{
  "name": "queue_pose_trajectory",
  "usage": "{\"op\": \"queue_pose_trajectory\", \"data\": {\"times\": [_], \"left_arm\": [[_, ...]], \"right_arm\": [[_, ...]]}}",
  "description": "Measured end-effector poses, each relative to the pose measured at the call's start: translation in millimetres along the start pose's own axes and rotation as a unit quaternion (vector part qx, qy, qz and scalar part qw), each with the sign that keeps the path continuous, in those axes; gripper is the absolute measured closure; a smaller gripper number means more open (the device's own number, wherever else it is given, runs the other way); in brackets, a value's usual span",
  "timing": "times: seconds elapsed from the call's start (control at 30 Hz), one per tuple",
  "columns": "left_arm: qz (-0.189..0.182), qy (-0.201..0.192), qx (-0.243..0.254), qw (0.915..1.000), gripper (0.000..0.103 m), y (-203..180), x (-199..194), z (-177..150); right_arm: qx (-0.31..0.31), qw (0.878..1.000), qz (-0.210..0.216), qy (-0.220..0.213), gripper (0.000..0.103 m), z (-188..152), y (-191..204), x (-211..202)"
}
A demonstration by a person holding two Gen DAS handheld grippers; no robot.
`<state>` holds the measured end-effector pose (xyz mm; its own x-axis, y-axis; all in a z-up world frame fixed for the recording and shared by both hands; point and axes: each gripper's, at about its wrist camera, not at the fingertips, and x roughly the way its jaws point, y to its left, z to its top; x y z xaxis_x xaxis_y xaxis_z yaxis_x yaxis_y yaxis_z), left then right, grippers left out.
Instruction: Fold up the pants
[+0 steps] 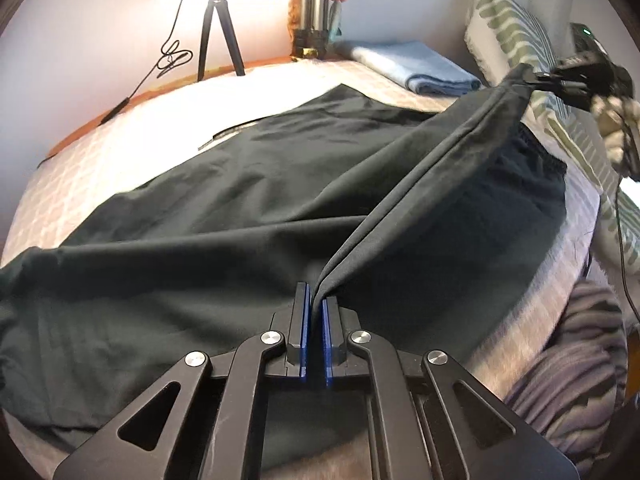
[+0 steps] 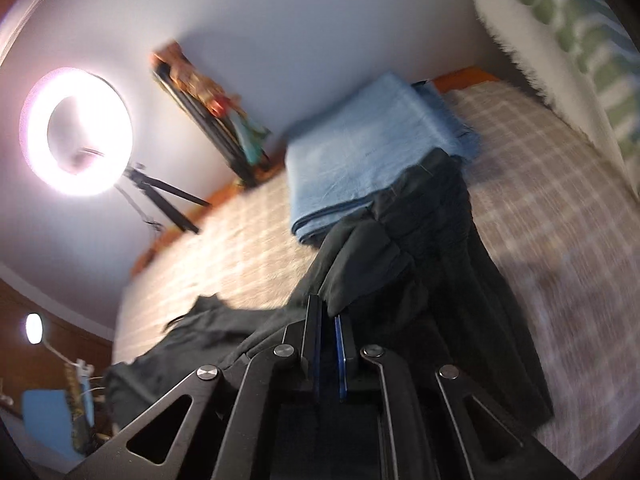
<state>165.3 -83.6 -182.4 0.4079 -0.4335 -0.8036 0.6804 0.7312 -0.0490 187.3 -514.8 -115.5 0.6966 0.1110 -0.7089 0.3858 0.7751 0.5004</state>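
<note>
Dark green-black pants (image 1: 224,216) lie spread over the checked bed cover (image 1: 100,160). My left gripper (image 1: 316,300) is shut on the pants' edge near the front of the bed, the cloth pinched between its blue pads. From there a taut fold of fabric runs up and right to my right gripper (image 1: 532,76), which is shut on the other end, lifted above the bed. In the blurred right wrist view the right gripper (image 2: 328,312) pinches a bunched part of the pants (image 2: 432,248), which hang down from it.
A folded blue blanket (image 1: 416,66) lies at the far side of the bed, and a green-patterned pillow (image 1: 516,28) leans at the right. A black tripod (image 1: 218,32) and cable stand by the wall. A ring light (image 2: 76,132) shines left. Striped cloth (image 1: 576,352) lies at lower right.
</note>
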Motion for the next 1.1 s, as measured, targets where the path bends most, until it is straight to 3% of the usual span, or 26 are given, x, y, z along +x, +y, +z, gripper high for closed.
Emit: {"op": "queue_pose_trajectory", "data": {"times": [0.1, 0.23, 0.33, 0.37, 0.4, 0.43, 0.47, 0.53, 0.6, 0.67, 0.7, 0.8, 0.9, 1.0, 1.1], "left_arm": [[0.002, 0.016, 0.015, 0.9998, 0.099, -5.6, 0.4, -12.0], [0.009, 0.025, 0.028, 0.9993, 0.099, -12.7, 2.4, -19.1], [0.007, 0.025, 0.022, 0.9994, 0.099, -11.6, 0.9, -20.3], [0.008, 0.026, 0.022, 0.9994, 0.099, -11.1, 0.4, -21.4], [0.010, 0.028, 0.024, 0.9993, 0.099, -11.0, 0.3, -22.2], [0.012, 0.029, 0.026, 0.9992, 0.099, -11.4, 0.1, -23.3], [0.013, 0.031, 0.026, 0.9991, 0.099, -11.7, 0.4, -23.4], [0.014, 0.028, 0.022, 0.9993, 0.099, -13.0, -0.4, -23.9], [0.013, 0.026, 0.019, 0.9994, 0.099, -14.5, 0.3, -22.4], [0.014, 0.024, 0.016, 0.9995, 0.099, -15.4, 0.5, -22.7], [0.014, 0.024, 0.015, 0.9995, 0.099, -15.2, 0.2, -23.8], [0.015, 0.018, 0.010, 0.9997, 0.099, -14.9, -3.4, -25.7], [0.017, 0.013, 0.013, 0.9997, 0.099, -14.5, -9.2, -28.0], [0.018, 0.016, 0.019, 0.9995, 0.099, -14.8, -10.5, -31.5], [0.013, 0.019, 0.024, 0.9995, 0.099, -17.7, -7.3, -36.2]], "right_arm": [[-0.003, 1.000, -0.011, -0.003, 0.100, -34.6, -18.5, -14.6], [0.008, 0.999, -0.015, 0.027, 0.098, -70.9, -50.5, -13.5], [0.003, 0.999, 0.006, 0.044, 0.091, -87.0, -65.9, -14.5], [0.003, 0.999, 0.009, 0.048, 0.075, -87.7, -68.3, -13.5], [0.001, 0.999, 0.018, 0.052, 0.053, -89.0, -72.9, -18.0], [0.005, 0.999, 0.018, 0.049, 0.046, -88.2, -75.3, -21.3], [0.015, 0.999, 0.017, 0.038, 0.040, -84.6, -80.5, -26.6], [0.039, 0.999, 0.024, 0.024, 0.039, -74.0, -90.9, -30.6], [0.059, 0.998, 0.003, 0.026, 0.038, -64.4, -100.9, -24.3], [0.080, 0.996, -0.022, 0.035, 0.043, -57.5, -112.1, -11.4], [0.091, 0.995, -0.021, 0.036, 0.059, -55.2, -116.5, -7.6], [0.127, 0.991, -0.014, 0.027, 0.081, -53.8, -126.2, 0.6], [0.129, 0.991, -0.002, 0.018, 0.089, -60.0, -123.0, -13.2], [0.131, 0.991, 0.018, 0.002, 0.090, -72.4, -121.8, -43.7], [0.118, 0.993, -0.003, 0.001, 0.090, -86.1, -127.9, -53.6]]}}
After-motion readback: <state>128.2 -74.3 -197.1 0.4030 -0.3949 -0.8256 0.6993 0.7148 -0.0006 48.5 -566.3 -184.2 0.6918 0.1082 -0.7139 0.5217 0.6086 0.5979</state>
